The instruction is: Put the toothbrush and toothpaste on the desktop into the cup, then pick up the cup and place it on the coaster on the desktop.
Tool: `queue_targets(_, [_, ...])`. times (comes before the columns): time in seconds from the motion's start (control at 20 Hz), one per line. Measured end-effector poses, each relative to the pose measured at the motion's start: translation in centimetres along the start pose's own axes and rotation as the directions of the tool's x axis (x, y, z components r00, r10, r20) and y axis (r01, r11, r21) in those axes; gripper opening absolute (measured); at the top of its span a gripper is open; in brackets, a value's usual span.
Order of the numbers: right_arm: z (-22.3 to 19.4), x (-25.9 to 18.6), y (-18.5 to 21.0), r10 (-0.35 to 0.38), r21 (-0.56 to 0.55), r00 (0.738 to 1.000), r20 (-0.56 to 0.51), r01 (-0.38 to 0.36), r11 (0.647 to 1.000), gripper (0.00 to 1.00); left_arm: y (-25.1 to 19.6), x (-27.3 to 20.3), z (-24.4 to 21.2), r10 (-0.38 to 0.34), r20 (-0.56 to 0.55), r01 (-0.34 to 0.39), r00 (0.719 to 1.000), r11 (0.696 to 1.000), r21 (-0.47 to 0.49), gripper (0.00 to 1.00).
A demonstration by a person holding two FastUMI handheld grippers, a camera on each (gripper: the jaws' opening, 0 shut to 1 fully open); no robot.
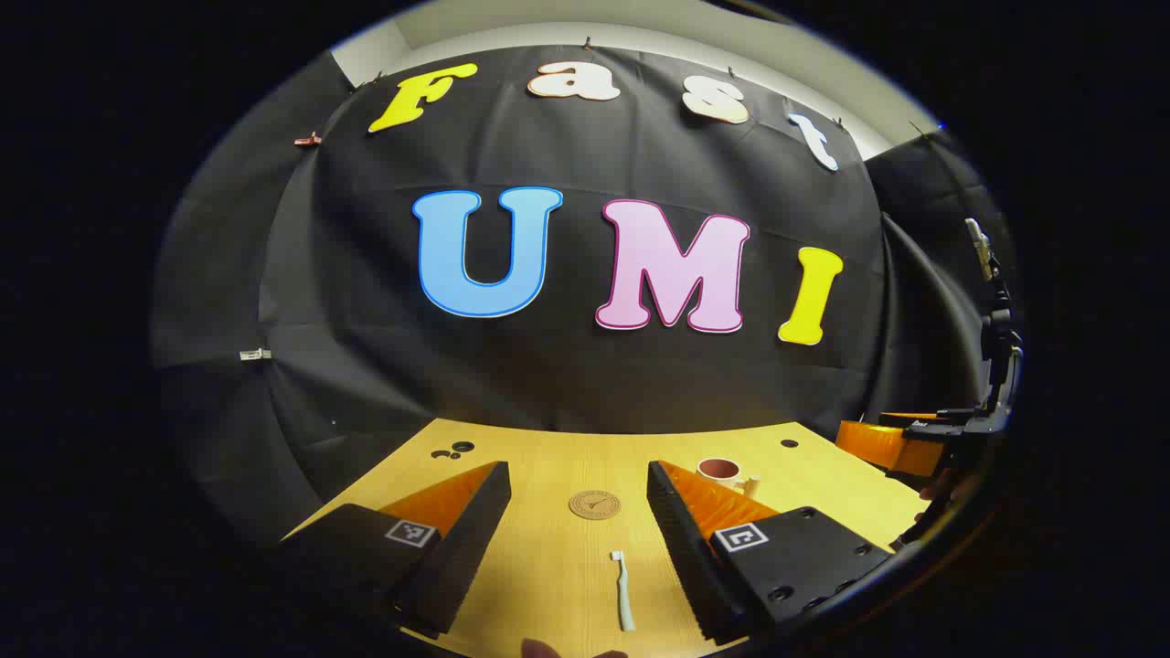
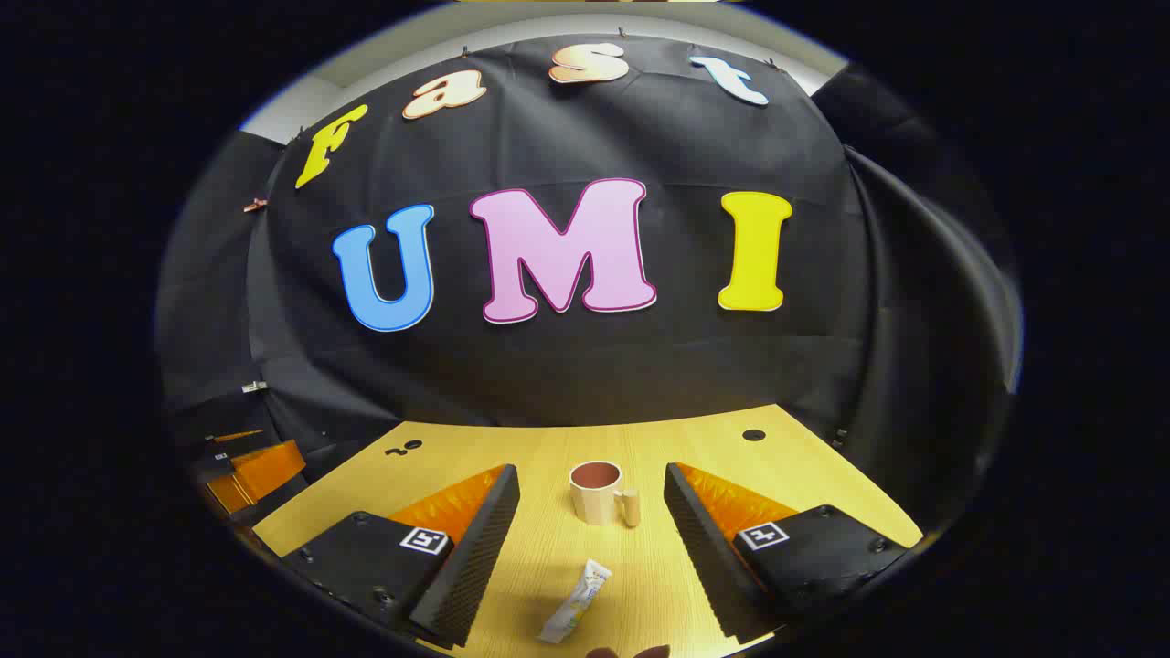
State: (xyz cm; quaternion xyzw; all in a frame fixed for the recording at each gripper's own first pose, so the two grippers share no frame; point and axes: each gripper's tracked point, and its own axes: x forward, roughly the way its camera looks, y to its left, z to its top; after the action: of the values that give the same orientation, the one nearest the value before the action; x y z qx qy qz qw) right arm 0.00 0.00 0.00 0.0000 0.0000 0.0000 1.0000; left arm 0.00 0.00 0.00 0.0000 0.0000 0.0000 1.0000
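Opening step, by my reading: nothing sits in the cup yet, and both loads lie flat on the counter. Left tongs hang spread wide above the counter, empty, touching nothing; the toothbrush lies lengthwise between the fingers, head toward 12 o'clock, with the round coaster just beyond it at 12. From that view the cup stands at about 1 o'clock, partly behind the right-hand finger. Right tongs are likewise wide open and empty; the toothpaste tube lies between the fingers at 6 o'clock, tilted a little, and the cup stands upright beyond it at 12, handle toward 3. Next move likely calls for lowering either tongs over its item, closing across the narrow width, then lifting and tipping it upright into the cup mouth.
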Motion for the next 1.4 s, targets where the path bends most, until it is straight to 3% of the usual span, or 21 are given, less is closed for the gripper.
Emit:
queue_targets(0.7, [-0.2, -0.2, 0.8, 0.0, -0.015, 1.0, -0.012, 0.0, 1.0, 0.98, -0.1, -0.2, 0.1, -0.01, -0.001, 0.01, 1.0, 1.0, 0.0, 0.95])
queue_targets(1.1, [-3.5, 1.0, 1.1, -0.004, 0.006, 0.991, -0.137, 0.005, 1.0, 0.98, 0.3, -0.1, -1.4, -0.02, -0.045, 0.02, 0.999, 1.0, -0.013, 0.95])
queue_targets(1.25, [-6.9, 1.7, 1.3, -0.005, 0.01, 0.97, -0.241, 0.007, 1.0, 0.98, 0.3, 0.2, -2.0, -0.025, -0.058, 0.024, 0.998, 1.0, -0.017, 0.95])
queue_targets(1.4, [-12.1, 2.6, 1.1, -0.003, 0.017, 0.903, -0.43, 0.011, 1.0, 0.98, 0.7, 0.6, -3.0, -0.028, -0.081, 0.028, 0.996, 1.0, -0.003, 0.95])
